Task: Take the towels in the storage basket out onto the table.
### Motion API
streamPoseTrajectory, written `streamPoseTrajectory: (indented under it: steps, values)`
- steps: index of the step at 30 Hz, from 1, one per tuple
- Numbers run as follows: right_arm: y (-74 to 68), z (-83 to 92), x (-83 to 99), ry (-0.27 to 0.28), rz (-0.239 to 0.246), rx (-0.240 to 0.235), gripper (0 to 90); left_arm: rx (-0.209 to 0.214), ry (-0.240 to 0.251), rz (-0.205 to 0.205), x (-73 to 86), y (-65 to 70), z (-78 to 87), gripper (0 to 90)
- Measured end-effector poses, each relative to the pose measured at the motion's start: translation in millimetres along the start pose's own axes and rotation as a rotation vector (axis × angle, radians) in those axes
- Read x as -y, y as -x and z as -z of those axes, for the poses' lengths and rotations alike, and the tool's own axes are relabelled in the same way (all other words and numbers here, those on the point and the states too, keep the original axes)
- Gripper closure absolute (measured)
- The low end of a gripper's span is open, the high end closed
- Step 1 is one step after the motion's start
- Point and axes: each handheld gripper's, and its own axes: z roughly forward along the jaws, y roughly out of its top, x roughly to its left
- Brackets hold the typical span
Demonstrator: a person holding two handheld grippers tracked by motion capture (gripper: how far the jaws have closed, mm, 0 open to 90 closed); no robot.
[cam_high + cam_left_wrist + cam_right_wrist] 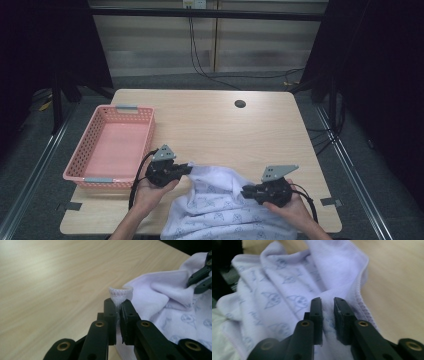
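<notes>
A pale lilac garment (220, 207) with a faint blue print lies bunched at the table's front edge, between my two hands. My left gripper (189, 169) sits at the garment's left side. In the left gripper view this gripper (118, 302) is shut on a stitched white edge of the cloth (170, 297), which sticks up past the jaw tips. My right gripper (245, 190) is at the garment's right side. In the right gripper view its jaws (327, 301) stand a little apart, with a fold of the printed cloth (287, 285) lying between them.
A pink plastic basket (75, 170) with nothing in it stands at the left side of the wooden table (225, 125). A round cable hole (240, 104) sits near the far edge. Cables run across the floor behind the table.
</notes>
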Motion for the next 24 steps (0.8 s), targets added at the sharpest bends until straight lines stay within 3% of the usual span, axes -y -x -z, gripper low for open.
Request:
streamPoseTrajectory:
  steps: [1,3,6,9,11,13,15,17,20,22,24]
  values:
    - [-7.2,3.8,3.0,0.001,0.003,-0.02,70.3,0.009,-0.002,0.015,5.1,1.1,2.6,84.7]
    - [-8.8,11.3,4.4,0.018,-0.009,-0.019,64.3,0.012,-0.012,0.009,8.3,1.4,4.6,84.6]
    - [-4.4,33.5,4.7,0.08,-0.019,0.007,61.7,0.002,-0.026,0.016,15.2,0.1,7.6,84.6]
    - [8.3,59.6,3.2,0.155,-0.048,0.061,65.4,0.003,-0.036,0.017,17.7,-1.1,7.7,84.5]
    - [20.0,70.1,2.6,0.171,-0.067,0.116,68.7,0.002,-0.036,0.021,17.6,-1.8,6.6,84.5]
    - [34.0,69.1,3.1,0.148,-0.08,0.158,71.9,0.005,-0.041,0.02,17.8,-3.0,5.9,84.5]
    - [46.2,56.5,5.6,0.11,-0.115,0.149,69.3,0.001,-0.041,0.031,19.0,-4.3,5.9,84.2]
    - [48.2,41.5,8.9,0.068,-0.119,0.136,63.6,0.001,-0.039,0.035,20.5,-4.3,6.7,84.2]
    - [37.8,28.9,15.1,0.013,-0.095,0.111,53.3,0.005,-0.047,0.034,22.5,-4.7,7.3,84.1]
    - [26.7,30.1,21.2,0.01,-0.076,0.099,48.4,0.007,-0.053,0.037,23.7,-4.4,8.3,84.1]
    - [16.4,30.9,29.9,0.005,-0.087,0.076,42.8,0.012,-0.081,0.012,26.3,-3.0,11.1,84.0]
